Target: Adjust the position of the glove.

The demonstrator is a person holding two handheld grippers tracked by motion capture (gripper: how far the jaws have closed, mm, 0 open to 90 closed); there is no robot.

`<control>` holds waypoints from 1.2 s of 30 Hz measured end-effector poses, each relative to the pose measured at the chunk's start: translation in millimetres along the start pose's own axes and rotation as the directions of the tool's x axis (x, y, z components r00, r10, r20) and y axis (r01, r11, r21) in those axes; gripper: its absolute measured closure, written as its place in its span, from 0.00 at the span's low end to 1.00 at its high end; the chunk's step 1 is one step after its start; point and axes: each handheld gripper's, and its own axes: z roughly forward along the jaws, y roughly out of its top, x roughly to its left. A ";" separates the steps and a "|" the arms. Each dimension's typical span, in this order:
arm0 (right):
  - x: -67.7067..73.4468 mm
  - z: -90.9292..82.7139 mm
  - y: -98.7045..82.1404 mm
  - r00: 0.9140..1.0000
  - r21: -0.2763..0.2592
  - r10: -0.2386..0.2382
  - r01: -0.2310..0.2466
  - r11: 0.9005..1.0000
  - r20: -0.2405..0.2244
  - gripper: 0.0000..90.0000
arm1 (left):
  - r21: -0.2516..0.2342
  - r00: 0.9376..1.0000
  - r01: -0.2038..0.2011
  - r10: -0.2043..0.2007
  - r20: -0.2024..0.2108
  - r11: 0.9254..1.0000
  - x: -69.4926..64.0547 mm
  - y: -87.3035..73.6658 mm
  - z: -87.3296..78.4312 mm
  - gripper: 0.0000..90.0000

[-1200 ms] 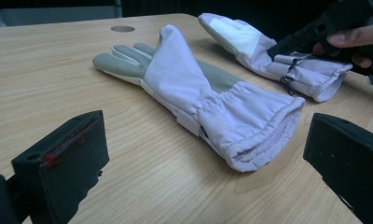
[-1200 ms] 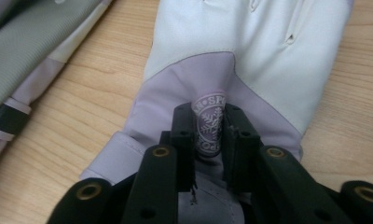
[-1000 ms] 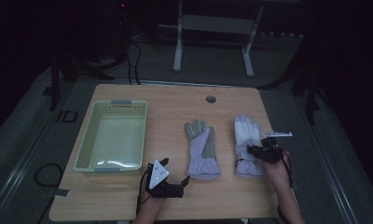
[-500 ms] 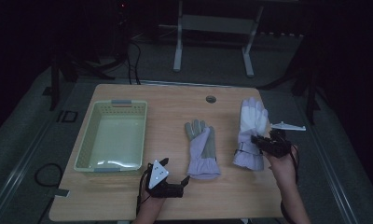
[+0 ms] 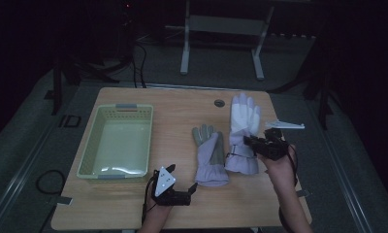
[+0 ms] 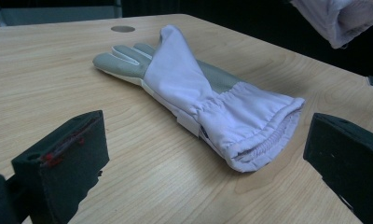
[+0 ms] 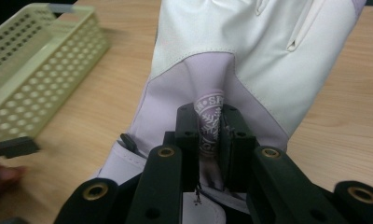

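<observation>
In right gripper view: right tool [image 7: 211, 135] pinches white glove [image 7: 231, 60] fabric (snowflake logo visible); left tool [image 6: 208, 158] wide.

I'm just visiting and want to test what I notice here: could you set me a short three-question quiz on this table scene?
1. True or false: the right gripper has its jaws shut on a pinch of the white glove.
2. Where does the grey-palmed glove lie: A) in the basket, B) flat on the table, C) in the left gripper?
3. What stands at the table's left side, with nothing in it?

Key
1. True.
2. B. It lies ahead of the left gripper, whose jaws stand open, apart from it.
3. The pale green basket.
</observation>
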 end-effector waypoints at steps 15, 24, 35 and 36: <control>55.2 55.1 -13.2 0.999 0.106 0.013 -0.008 0.994 -0.044 0.88 | -0.004 1.000 -0.009 0.009 0.008 1.000 -0.8 -0.2 -0.5 0.00; 59.3 88.2 -24.0 1.000 0.187 -0.001 -0.002 0.982 0.012 0.87 | -0.004 1.000 -0.002 0.002 0.010 1.000 -0.5 -0.2 -0.2 0.00; 59.6 114.2 -28.4 0.997 0.254 -0.074 0.067 0.965 0.018 0.85 | -0.001 1.000 0.001 -0.001 0.008 1.000 -0.5 -0.1 0.0 0.00; 58.5 115.9 -27.8 0.997 0.258 -0.072 0.067 0.964 0.012 0.85 | -0.002 1.000 0.000 0.000 0.009 1.000 -0.6 -0.1 0.0 0.00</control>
